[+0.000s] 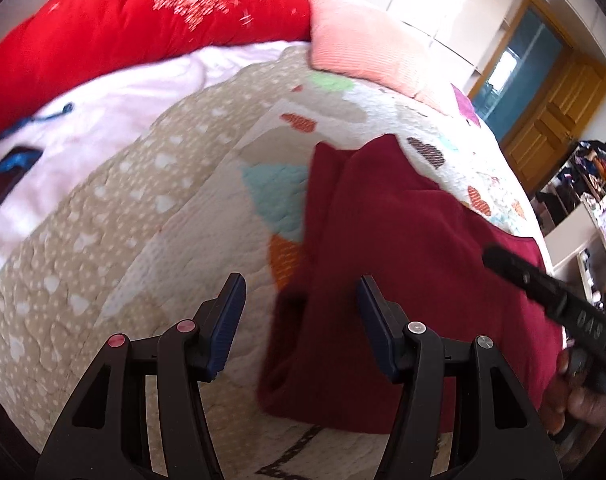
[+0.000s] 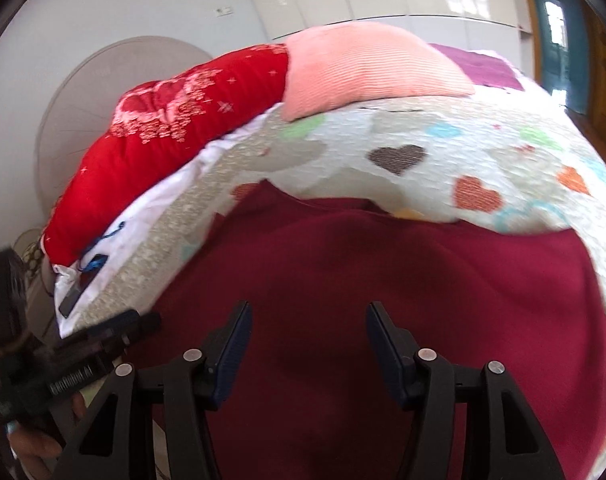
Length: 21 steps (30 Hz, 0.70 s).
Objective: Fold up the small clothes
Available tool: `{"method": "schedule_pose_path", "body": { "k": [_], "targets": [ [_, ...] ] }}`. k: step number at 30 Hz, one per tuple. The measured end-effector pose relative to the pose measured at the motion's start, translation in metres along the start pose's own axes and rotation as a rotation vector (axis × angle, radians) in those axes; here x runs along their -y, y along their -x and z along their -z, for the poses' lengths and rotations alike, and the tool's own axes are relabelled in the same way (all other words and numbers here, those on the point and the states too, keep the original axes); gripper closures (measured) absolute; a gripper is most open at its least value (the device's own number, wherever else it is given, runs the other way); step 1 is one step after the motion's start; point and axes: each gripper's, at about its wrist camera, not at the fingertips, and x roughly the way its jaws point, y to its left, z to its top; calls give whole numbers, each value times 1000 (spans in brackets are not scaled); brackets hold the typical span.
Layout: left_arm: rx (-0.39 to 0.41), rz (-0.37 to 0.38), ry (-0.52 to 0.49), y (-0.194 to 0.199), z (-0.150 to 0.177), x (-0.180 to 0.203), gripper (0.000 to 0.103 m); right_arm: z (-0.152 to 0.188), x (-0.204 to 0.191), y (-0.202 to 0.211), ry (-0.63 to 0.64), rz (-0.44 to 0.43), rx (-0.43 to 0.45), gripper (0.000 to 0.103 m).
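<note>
A dark red garment (image 1: 403,264) lies spread on a quilted bedspread (image 1: 143,216) patterned with hearts, partly folded, with one layer doubled over along its left side. The left gripper (image 1: 301,320) hovers above the garment's left edge with its jaws wide apart and nothing between them. The right gripper (image 2: 309,344) hangs over the middle of the same garment (image 2: 383,280), jaws also wide and empty. At the head of the bed sit a red cushion (image 2: 163,140), a pink ribbed pillow (image 2: 363,68) and a white cloth (image 1: 103,108) with blue cord. Both views are motion-blurred. The likely risk: the left jaws straddle the cloth's edge and the quilt, so closing here could pinch the bedspread too, or catch only the top layer and drag the fold askew.
</note>
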Motion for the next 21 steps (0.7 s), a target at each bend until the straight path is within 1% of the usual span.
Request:
{"method": "schedule_pose_path", "body": {
  "k": [2, 5, 9, 11, 14, 15, 18, 21],
  "targets": [
    [-3, 12, 10, -2, 4, -4, 37, -8, -12, -11, 22, -19, -13, 51],
    [-10, 42, 31, -7, 7, -6, 35, -23, -29, -31, 51, -37, -30, 52],
    [-1, 57, 35, -11, 11, -5, 28, -39, -45, -59, 72, -56, -77, 52],
    [3, 63, 31, -12, 12, -6, 27, -47, -50, -78, 79, -49, -111, 52],
    [8, 82, 34, -13, 13, -9, 25, -52, -52, -106, 55, -26, -180, 51],
    [9, 89, 36, -13, 14, -10, 25, -53, -52, -114, 47, -16, -197, 48],
    [18, 111, 48, -13, 18, -13, 24, -57, -60, -120, 50, 21, -208, 45],
    [30, 111, 46, -12, 19, -12, 22, -59, -66, -120, 77, 48, -221, 45]
  ]
}}
